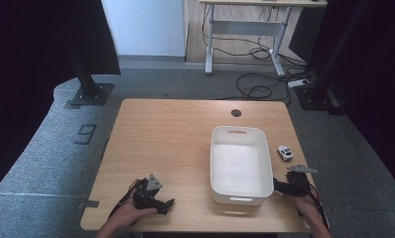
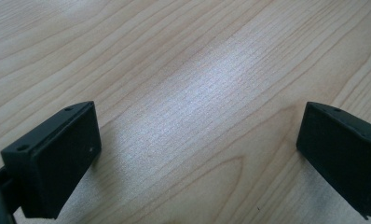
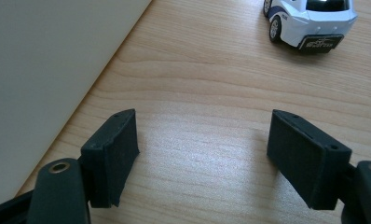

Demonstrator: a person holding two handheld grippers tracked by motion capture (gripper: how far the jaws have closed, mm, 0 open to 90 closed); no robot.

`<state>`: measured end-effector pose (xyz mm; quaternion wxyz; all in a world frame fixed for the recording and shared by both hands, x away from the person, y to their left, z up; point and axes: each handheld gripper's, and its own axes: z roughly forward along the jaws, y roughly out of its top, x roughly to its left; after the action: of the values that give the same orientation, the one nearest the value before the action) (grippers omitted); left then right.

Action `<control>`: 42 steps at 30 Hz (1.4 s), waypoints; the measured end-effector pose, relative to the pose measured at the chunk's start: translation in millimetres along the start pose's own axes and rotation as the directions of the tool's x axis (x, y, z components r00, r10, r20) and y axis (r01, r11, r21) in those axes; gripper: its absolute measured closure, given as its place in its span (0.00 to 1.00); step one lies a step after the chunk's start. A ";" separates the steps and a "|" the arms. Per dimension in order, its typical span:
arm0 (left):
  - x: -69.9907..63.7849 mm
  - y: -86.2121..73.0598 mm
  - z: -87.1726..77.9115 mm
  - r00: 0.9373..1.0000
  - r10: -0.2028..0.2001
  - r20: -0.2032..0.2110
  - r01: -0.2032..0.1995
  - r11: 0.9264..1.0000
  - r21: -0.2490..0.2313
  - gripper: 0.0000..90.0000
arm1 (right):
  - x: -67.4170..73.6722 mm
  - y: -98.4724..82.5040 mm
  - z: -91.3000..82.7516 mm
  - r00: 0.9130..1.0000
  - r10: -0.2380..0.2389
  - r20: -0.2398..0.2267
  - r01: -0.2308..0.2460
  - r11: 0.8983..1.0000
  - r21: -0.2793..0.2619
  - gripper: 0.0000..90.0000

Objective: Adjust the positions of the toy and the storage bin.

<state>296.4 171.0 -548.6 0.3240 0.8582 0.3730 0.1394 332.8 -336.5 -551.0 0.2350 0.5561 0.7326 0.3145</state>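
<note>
Two released grippers wait: the right gripper (image 3: 202, 154) faces the toy car (image 3: 309, 21) on the table (image 1: 165, 144) beside the white bin (image 1: 239, 166), lined up to grab; the left gripper (image 2: 197, 154) idles, empty.

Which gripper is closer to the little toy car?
Right. The right gripper sits just in front of the toy car, open. The left gripper is far across, beyond the white bin.
</note>
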 end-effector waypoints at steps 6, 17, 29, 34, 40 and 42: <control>0.0 0.0 0.1 1.000 0.000 0.001 0.000 1.000 -0.001 0.00 | -1.5 1.4 -1.5 1.000 0.008 0.000 -0.008 1.000 0.017 0.22; 0.0 -0.1 0.0 1.000 -0.001 0.000 0.001 1.000 -0.001 0.00 | 2.5 7.3 -14.3 0.999 0.033 -0.015 -0.034 0.999 -0.028 0.22; 0.0 -0.1 0.0 1.000 -0.001 0.000 0.001 1.000 -0.001 0.00 | 3.6 13.3 -30.7 0.996 0.075 -0.046 -0.080 0.991 -0.106 0.24; 0.0 -0.1 0.0 1.000 -0.001 0.000 0.001 1.000 -0.001 0.00 | 5.5 15.2 -34.8 0.996 0.075 -0.049 -0.080 0.990 -0.118 0.25; 0.0 -0.1 0.0 1.000 -0.001 0.000 0.001 1.000 -0.001 0.00 | 11.5 16.5 -36.7 0.998 0.051 -0.040 -0.056 0.990 -0.130 0.26; 0.0 -0.1 0.0 1.000 -0.001 0.000 0.001 1.000 -0.001 0.00 | 14.1 17.8 -38.4 0.999 0.046 -0.029 -0.050 0.989 -0.142 0.27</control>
<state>296.4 171.0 -548.6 0.3245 0.8580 0.3731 0.1394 314.2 -327.4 -511.6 0.2570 0.5512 0.6977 0.3786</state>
